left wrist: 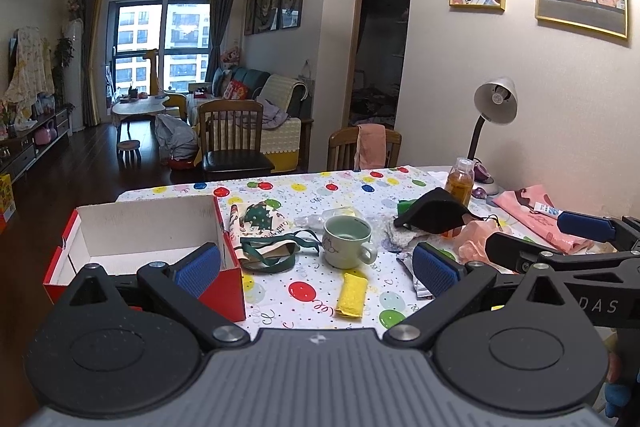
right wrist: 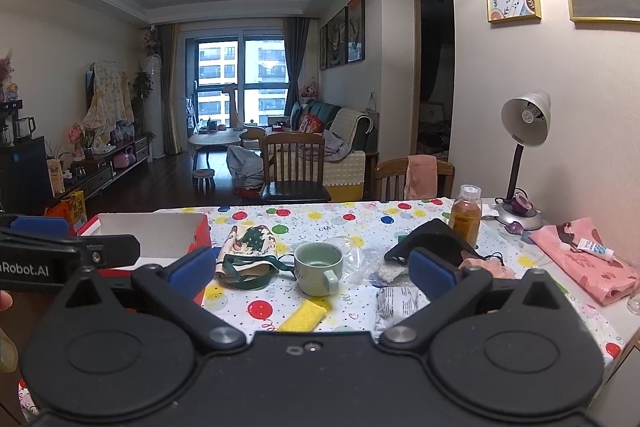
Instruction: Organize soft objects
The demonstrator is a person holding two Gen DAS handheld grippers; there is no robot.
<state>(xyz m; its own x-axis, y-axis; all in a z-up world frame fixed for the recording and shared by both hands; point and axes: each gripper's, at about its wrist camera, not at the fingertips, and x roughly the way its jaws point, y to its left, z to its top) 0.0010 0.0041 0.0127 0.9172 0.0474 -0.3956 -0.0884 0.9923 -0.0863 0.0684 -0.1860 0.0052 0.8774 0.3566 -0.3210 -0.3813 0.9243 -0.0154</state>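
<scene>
An open red box (left wrist: pixel 144 231) with a white inside stands on the table at the left; it also shows in the right wrist view (right wrist: pixel 160 233). Soft things lie about: a yellow sponge (left wrist: pixel 351 294) (right wrist: pixel 305 315), a Christmas-print pouch with green strap (left wrist: pixel 262 223) (right wrist: pixel 250 245), a black cloth (left wrist: pixel 434 213) (right wrist: pixel 434 241), pink cloth (left wrist: pixel 476 241) and a pink bag (right wrist: pixel 588 263). My left gripper (left wrist: pixel 316 269) is open above the near table edge, empty. My right gripper (right wrist: pixel 312 269) is open and empty; it also shows in the left wrist view (left wrist: pixel 576 231).
A green mug (left wrist: pixel 347 241) (right wrist: pixel 319 267) stands mid-table. An amber bottle (right wrist: pixel 466 215) and a desk lamp (right wrist: pixel 524 147) stand at the back right by the wall. A foil packet (right wrist: pixel 400 303) and clear plastic (right wrist: pixel 352 251) lie near the mug. Chairs (right wrist: pixel 298 163) stand behind the table.
</scene>
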